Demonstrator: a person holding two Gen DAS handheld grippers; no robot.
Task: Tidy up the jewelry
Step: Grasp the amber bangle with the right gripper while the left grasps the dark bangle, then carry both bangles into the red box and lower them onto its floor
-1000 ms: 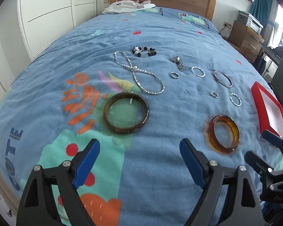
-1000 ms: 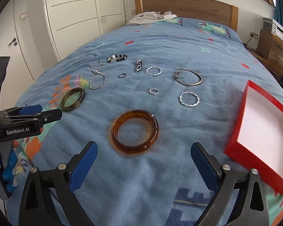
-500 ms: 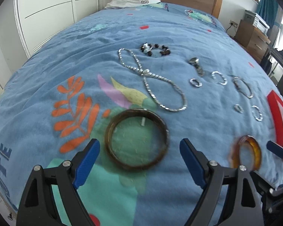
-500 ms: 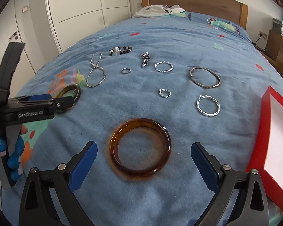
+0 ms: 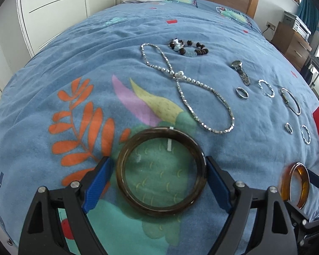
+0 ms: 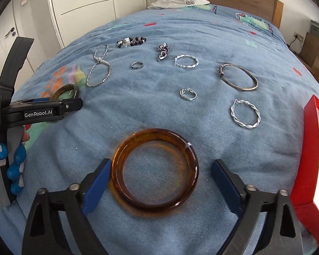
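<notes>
Between the spread blue fingers of the left gripper (image 5: 157, 181) lies the dark brown bangle (image 5: 161, 171), flat on the blue bedspread (image 5: 117, 48); the right pad is at or just against its rim, the left pad just clear of it, so the jaws are released around it, not clamped. Over on the other side, the right gripper (image 6: 161, 187) stands the same way, jaws wide apart, with the amber bangle (image 6: 155, 171) lying between them: its left edge is right beside the left pad, while the right pad is well clear.

Just beyond the left jaws' right tip a silver beaded necklace (image 5: 187, 89) runs away in a figure-eight loop. Farther out past it sits a dark beaded bracelet (image 5: 188, 47), and to the right of that a wristwatch (image 5: 241, 72).

Ahead of the right jaws, a small silver ring (image 6: 188, 94) lies just past the amber bangle, with a twisted silver hoop (image 6: 245, 113) to its right and a thin metal bangle (image 6: 238, 77) beyond that. Farther still are another twisted hoop (image 6: 186, 61) and a plain ring (image 6: 137, 64).

Right of the right jaws stands the red box (image 6: 308, 148), its white inside open.
</notes>
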